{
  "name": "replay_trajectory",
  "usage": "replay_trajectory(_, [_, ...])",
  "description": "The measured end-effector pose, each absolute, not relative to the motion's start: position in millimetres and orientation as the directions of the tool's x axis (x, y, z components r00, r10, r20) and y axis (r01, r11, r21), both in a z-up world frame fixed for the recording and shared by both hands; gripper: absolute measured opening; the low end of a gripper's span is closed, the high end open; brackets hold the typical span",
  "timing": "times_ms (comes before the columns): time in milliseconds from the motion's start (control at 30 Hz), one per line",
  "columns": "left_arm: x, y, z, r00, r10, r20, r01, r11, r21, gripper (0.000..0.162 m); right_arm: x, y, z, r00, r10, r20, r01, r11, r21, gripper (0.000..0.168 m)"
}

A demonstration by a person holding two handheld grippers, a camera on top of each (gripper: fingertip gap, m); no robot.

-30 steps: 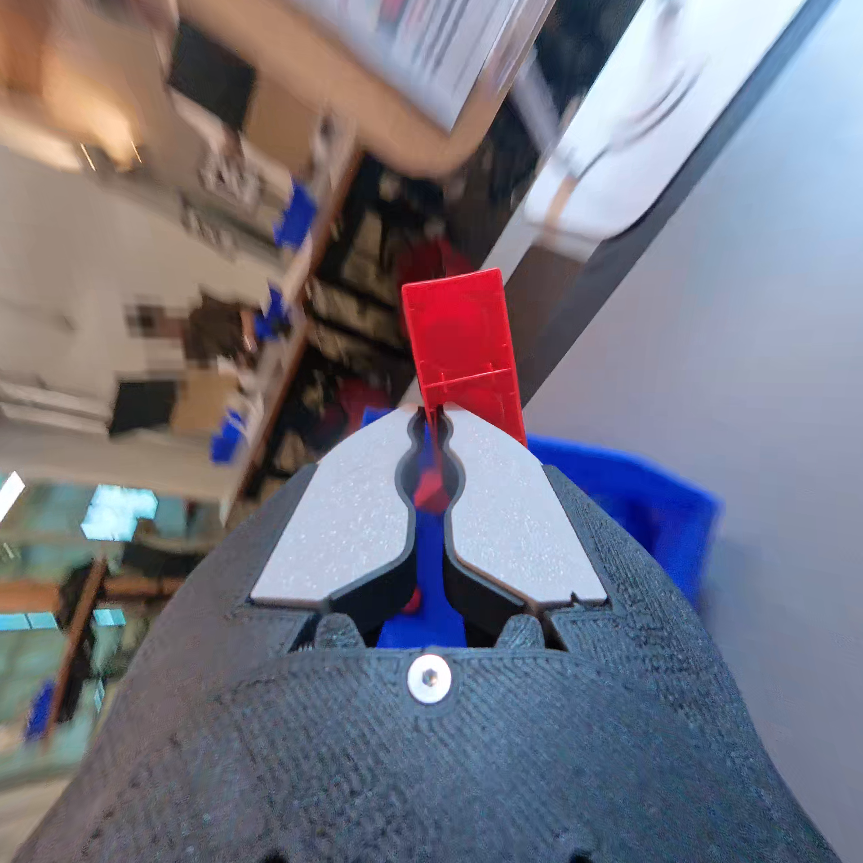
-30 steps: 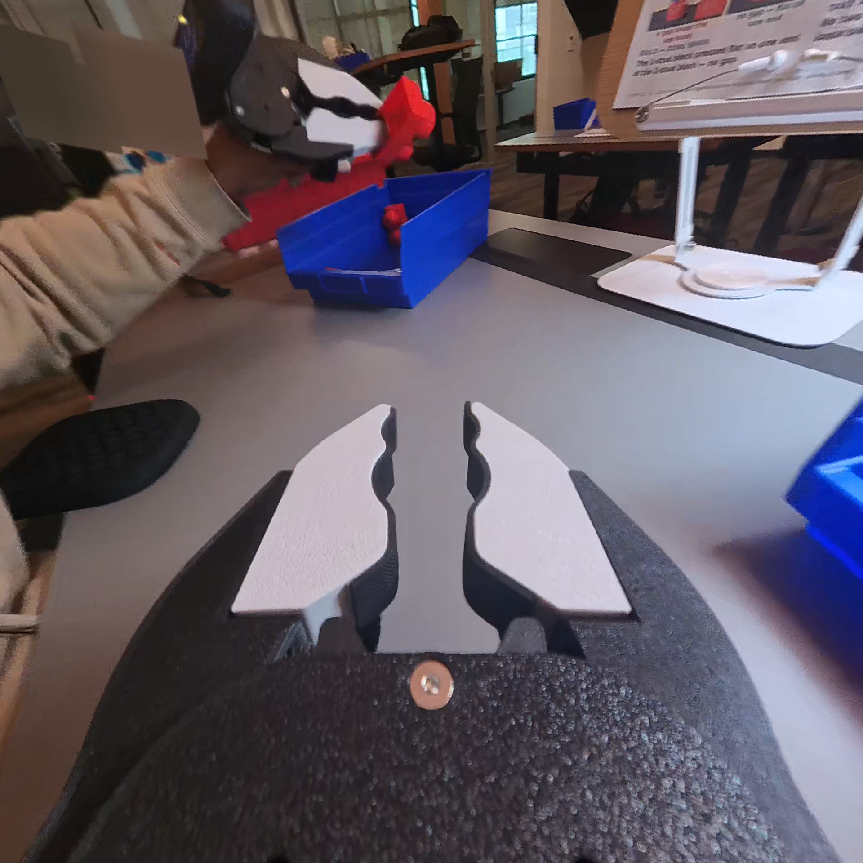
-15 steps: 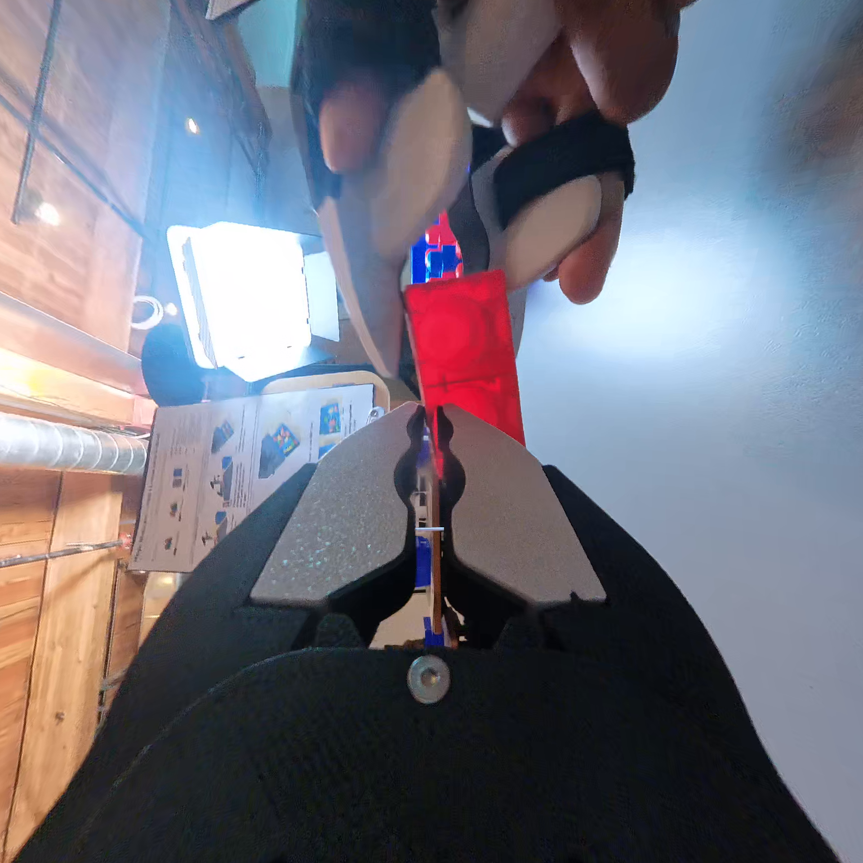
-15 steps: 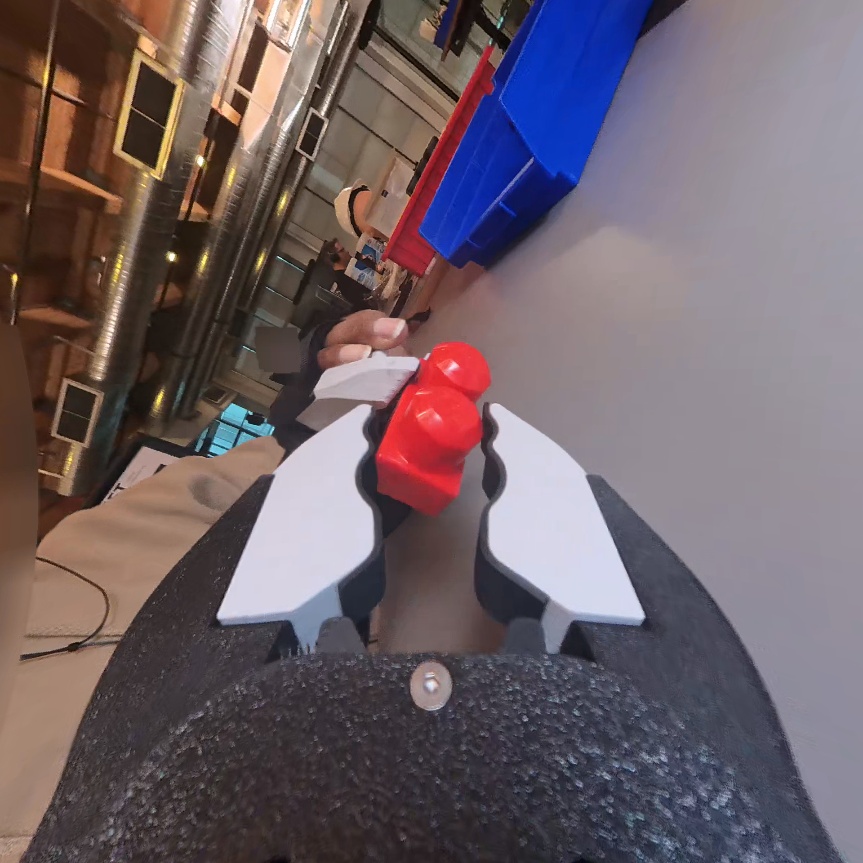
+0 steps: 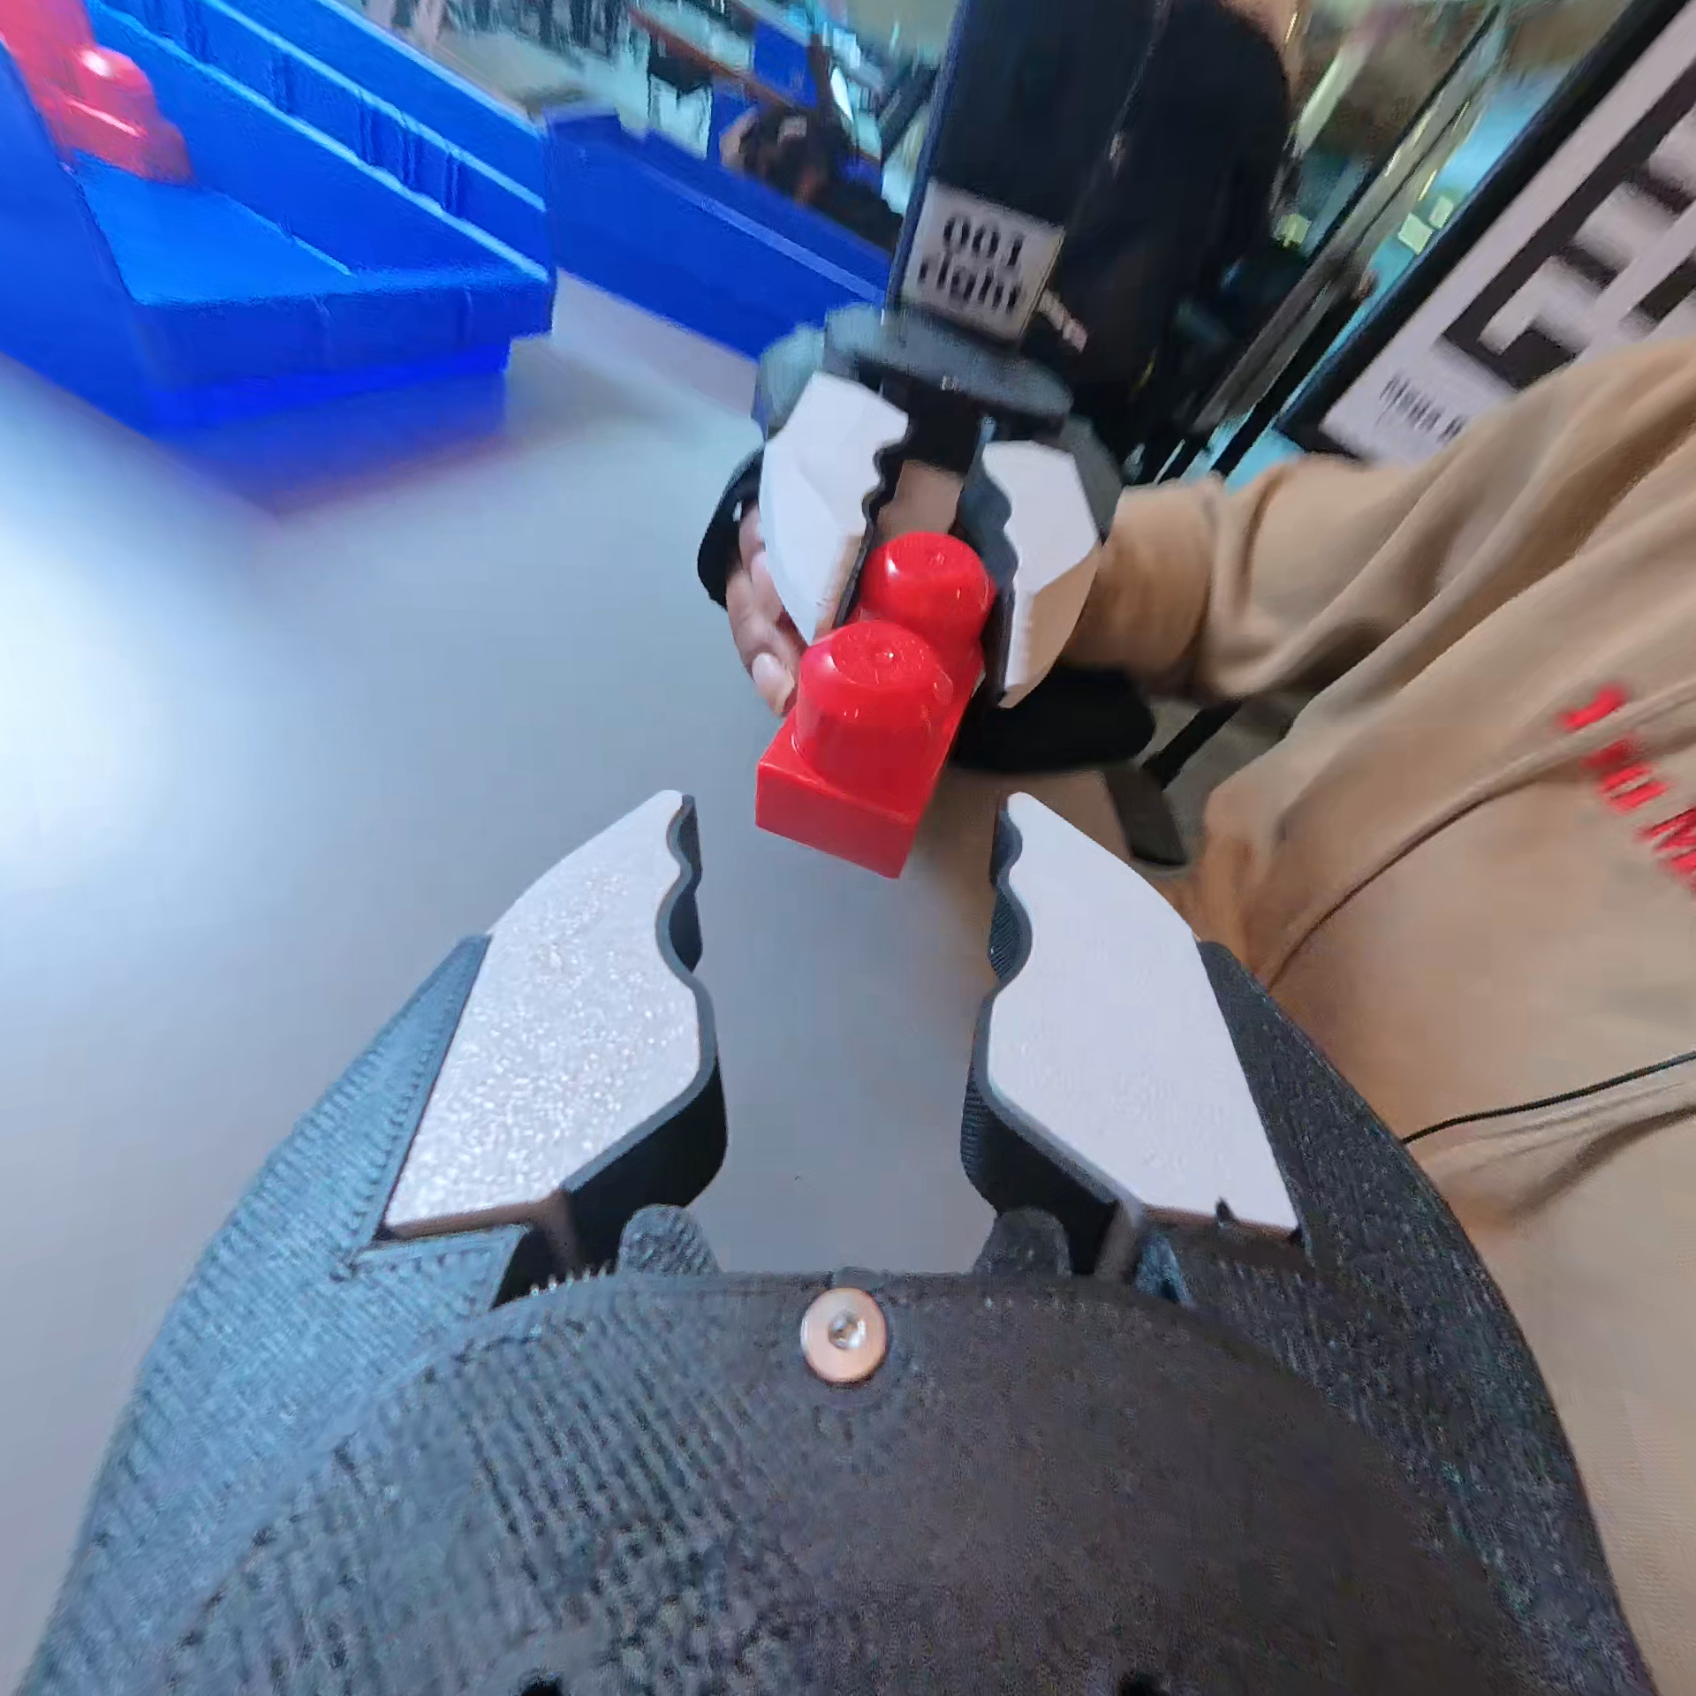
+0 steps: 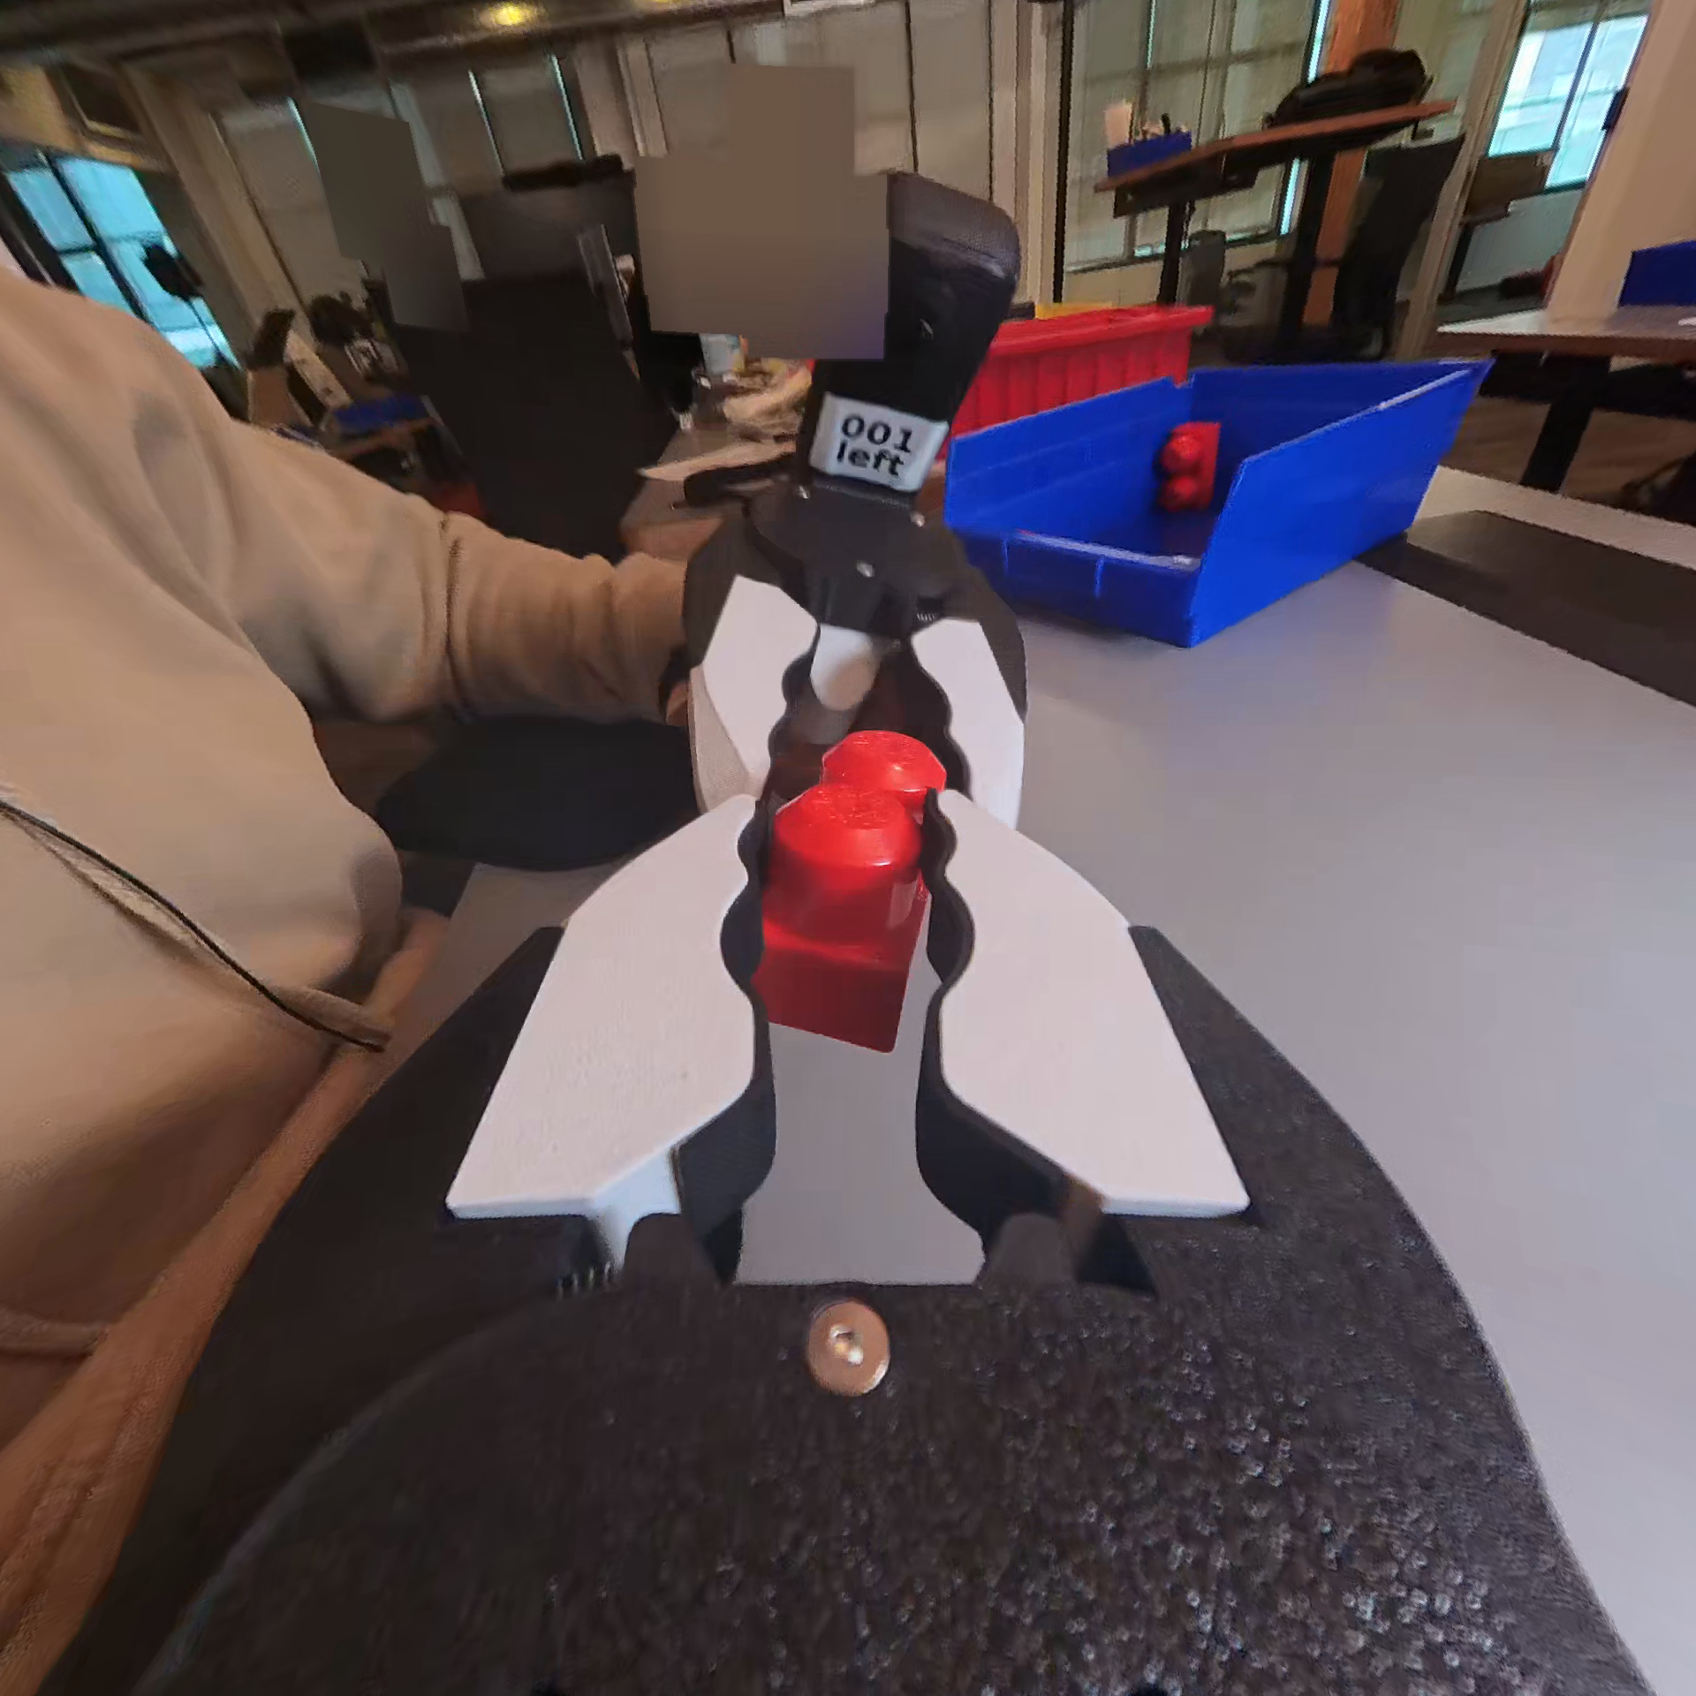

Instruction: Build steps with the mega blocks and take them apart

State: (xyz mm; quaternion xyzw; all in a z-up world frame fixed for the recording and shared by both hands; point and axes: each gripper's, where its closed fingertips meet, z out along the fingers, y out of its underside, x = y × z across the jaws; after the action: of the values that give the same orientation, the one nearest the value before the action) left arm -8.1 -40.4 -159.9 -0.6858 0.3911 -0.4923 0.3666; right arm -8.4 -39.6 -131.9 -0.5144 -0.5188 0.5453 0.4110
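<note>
A red two-stud mega block (image 6: pixel 840 909) sits between the pads of my right gripper (image 6: pixel 844 803), which is shut on its sides and holds it above the grey table (image 6: pixel 1331 826). In the left wrist view the same block (image 5: pixel 863 734) sticks out of the right gripper (image 5: pixel 918 661) toward me. My left gripper (image 5: pixel 844 812) is wide open. Its fingertips (image 5: pixel 675 826) stand clear of the block's near end and hold nothing. In the right wrist view, its white fingers (image 6: pixel 725 697) face me just beyond the block.
A blue bin (image 6: pixel 1101 569) stands on the table at the back right with another red block (image 6: pixel 1184 463) inside, and a red bin (image 6: pixel 1083 358) stands behind it. The blue bin also shows in the left wrist view (image 5: pixel 275 275). A person's beige sleeve (image 6: pixel 229 596) is at the left. The tips of both grippers are at nearly the same place.
My left gripper was shut on the red block. The right gripper closed on the block, and the left gripper opened and let go. Both views have swung level over the table.
</note>
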Motion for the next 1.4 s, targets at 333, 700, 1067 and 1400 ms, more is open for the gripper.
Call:
replay_trajectory(333, [-21, -25, -182, 0.35, -0.934, 0.068, -0.35, -0.197, -0.916, 0.037, -5, -22, -181, -0.019, 0.997, 0.071, 0.379, 0.073, -0.923, 0.037])
replay_trajectory(700, [-86, 15, -144, 0.515, -0.855, 0.064, -0.248, -0.22, -0.943, 0.059, 9, 13, -228, 0.093, 0.968, 0.233, 0.642, 0.121, -0.757, 0.034])
replay_trajectory(1067, [-333, 97, -120, 0.942, -0.334, -0.021, -0.205, -0.529, -0.824, 0.055, 23, 59, -190, 0.372, 0.902, 0.22, 0.492, 0.009, -0.87, 0.039])
replay_trajectory(1400, [-359, 114, -225, 0.923, -0.38, 0.056, -0.339, -0.875, -0.346, 0.054, 25, 57, -194, 0.373, 0.896, 0.241, 0.499, 0.025, -0.866, 0.036])
